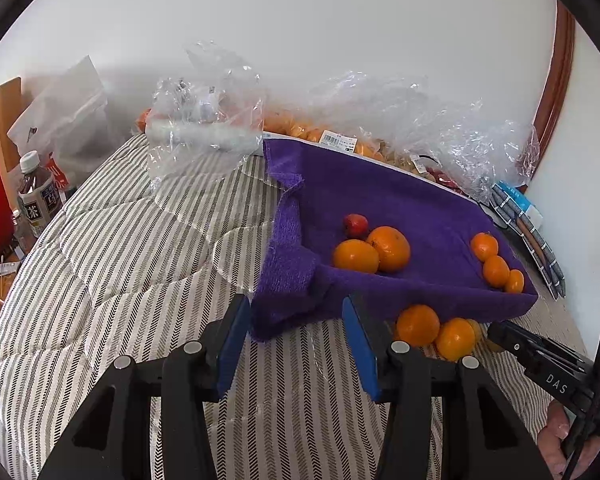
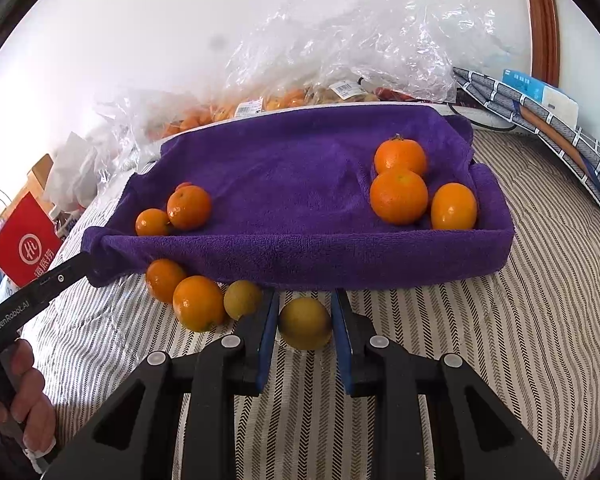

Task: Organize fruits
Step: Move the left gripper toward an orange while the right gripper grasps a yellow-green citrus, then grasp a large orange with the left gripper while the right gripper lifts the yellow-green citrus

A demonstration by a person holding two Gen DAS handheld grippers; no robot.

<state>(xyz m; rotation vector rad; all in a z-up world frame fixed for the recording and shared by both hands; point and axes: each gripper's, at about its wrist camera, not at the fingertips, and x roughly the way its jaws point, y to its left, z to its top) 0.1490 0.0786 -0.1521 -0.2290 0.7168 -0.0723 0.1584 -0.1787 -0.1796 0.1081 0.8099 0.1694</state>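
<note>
A purple towel-lined tray (image 2: 300, 248) (image 1: 380, 200) lies on the striped bedding. In it, two oranges (image 2: 189, 207) and a small red fruit (image 1: 355, 225) sit at its left, and three oranges (image 2: 399, 196) at its right. Two oranges (image 2: 198, 303) and a yellowish fruit (image 2: 242, 299) lie on the bedding before the tray's front wall. My right gripper (image 2: 305, 304) has its blue pads on either side of a yellow-brown fruit (image 2: 305, 323), touching or nearly so. My left gripper (image 1: 296, 310) is open and empty at the tray's front left corner.
Clear plastic bags of fruit (image 2: 340, 60) (image 1: 380, 120) lie behind the tray by the white wall. A drink bottle (image 1: 36, 192) and a red box (image 2: 26, 250) stand at the left. Folded cloth and a blue box (image 2: 540, 96) lie at the right.
</note>
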